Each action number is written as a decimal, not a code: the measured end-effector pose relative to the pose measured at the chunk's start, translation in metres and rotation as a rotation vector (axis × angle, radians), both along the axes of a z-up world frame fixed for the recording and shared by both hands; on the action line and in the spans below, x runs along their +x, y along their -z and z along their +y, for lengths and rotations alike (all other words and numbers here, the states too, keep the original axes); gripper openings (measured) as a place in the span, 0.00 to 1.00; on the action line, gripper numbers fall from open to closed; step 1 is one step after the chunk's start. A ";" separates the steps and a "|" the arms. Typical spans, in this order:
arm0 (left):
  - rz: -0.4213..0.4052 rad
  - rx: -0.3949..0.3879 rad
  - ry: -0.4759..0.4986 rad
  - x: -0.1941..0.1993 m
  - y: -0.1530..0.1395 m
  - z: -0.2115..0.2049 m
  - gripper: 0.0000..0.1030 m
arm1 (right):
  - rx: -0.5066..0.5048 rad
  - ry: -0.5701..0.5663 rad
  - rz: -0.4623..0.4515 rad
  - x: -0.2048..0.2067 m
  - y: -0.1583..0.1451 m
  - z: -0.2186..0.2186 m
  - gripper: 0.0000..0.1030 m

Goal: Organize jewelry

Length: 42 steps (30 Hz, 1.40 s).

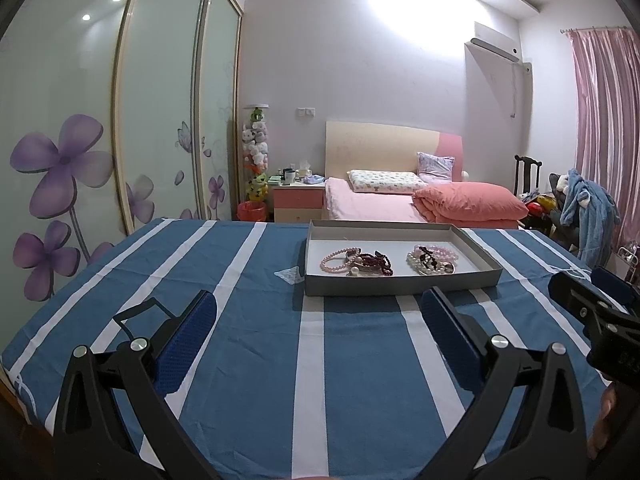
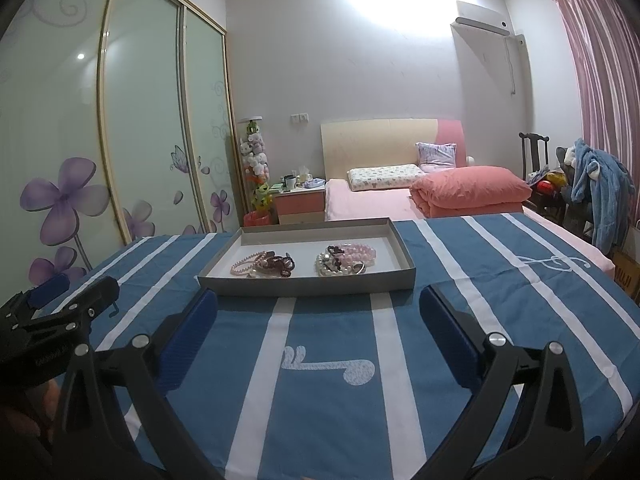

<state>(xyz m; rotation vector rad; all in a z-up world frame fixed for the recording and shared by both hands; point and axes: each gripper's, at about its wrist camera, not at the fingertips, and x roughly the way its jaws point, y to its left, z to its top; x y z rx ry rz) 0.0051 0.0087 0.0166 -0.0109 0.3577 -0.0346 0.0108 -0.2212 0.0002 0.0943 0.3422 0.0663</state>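
Left gripper (image 1: 318,306): we hold its blue-padded jaws spread wide, empty, above the blue-and-white striped cloth (image 1: 248,360).
Right gripper (image 2: 318,306): likewise agape — nothing between.
Jewelry: two bead-bracelet heaps — pink-and-maroon (image 1: 356,262), pearl-and-pink (image 1: 434,260) — inside the shallow grey cardboard tray (image 1: 400,285) just ahead.

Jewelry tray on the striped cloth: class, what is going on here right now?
A person holds a hand-held gripper in each hand over a table covered with a blue-and-white striped cloth. The left hand-held gripper and the right hand-held gripper are both open and empty, short of the shallow grey tray. Inside it lie two tangled heaps of bracelets: a pink and dark red heap and a pearl and pale pink heap. Nothing is being gripped.
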 end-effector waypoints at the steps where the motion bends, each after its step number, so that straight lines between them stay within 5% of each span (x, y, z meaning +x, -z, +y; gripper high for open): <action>1: 0.000 0.000 0.001 0.000 0.000 0.000 0.98 | 0.001 0.001 0.000 0.000 0.000 0.000 0.96; 42: 0.009 0.004 0.002 0.000 0.003 -0.004 0.98 | 0.005 0.002 0.009 0.002 0.004 0.001 0.96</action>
